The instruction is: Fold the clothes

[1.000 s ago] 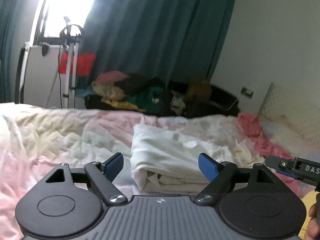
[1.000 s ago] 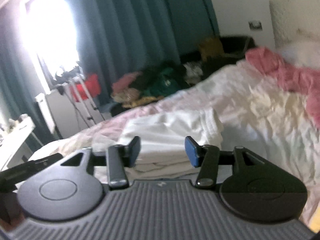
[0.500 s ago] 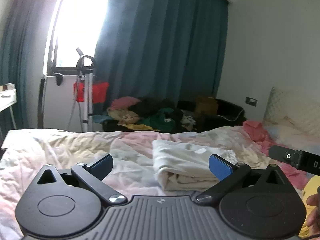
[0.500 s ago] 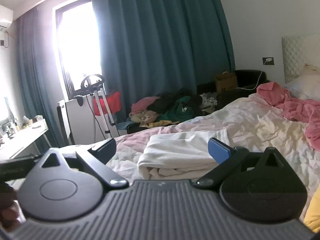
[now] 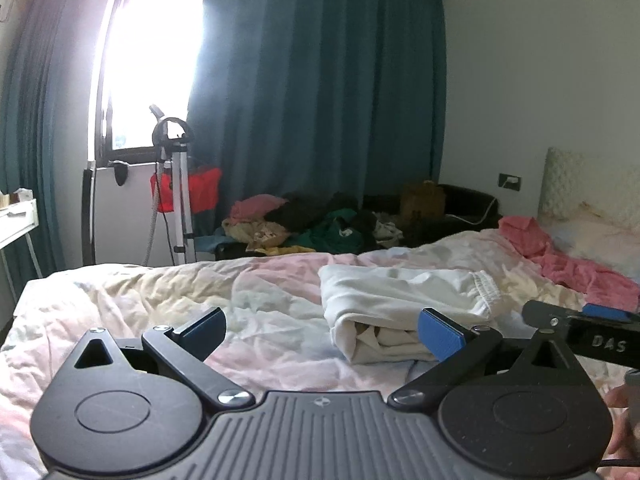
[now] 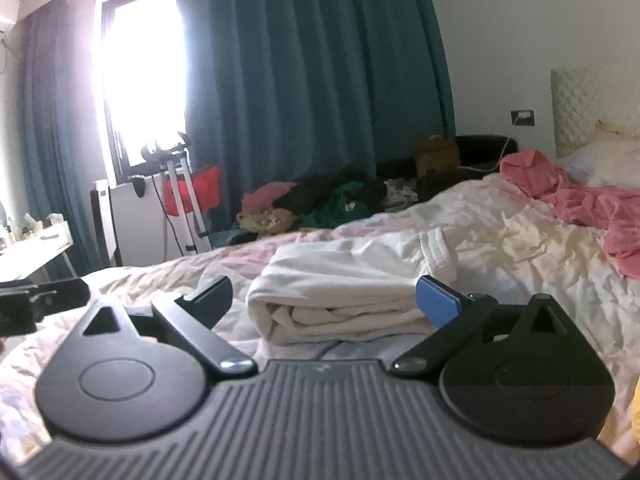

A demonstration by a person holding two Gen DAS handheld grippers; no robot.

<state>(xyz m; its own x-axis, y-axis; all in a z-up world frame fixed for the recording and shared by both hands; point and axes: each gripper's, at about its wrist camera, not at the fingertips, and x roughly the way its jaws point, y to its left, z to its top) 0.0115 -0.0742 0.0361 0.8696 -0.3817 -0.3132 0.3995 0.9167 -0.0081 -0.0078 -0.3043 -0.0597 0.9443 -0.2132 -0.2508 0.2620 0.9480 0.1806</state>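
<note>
Both grippers are now sitting farther back from the white clothes (image 5: 404, 304) than a second ago, and their jaws are wider. The left gripper (image 5: 320, 330) and right gripper (image 6: 324, 300) are wide open, holding nothing. The folded clothes are lying mid-bed (image 5: 160, 300).

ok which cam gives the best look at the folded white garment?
Right wrist view: the folded white garment sits centred between the open fingers, its stacked layers facing the lens. The left wrist view shows it off to the right, one end partly hidden behind the blue pad.
</note>
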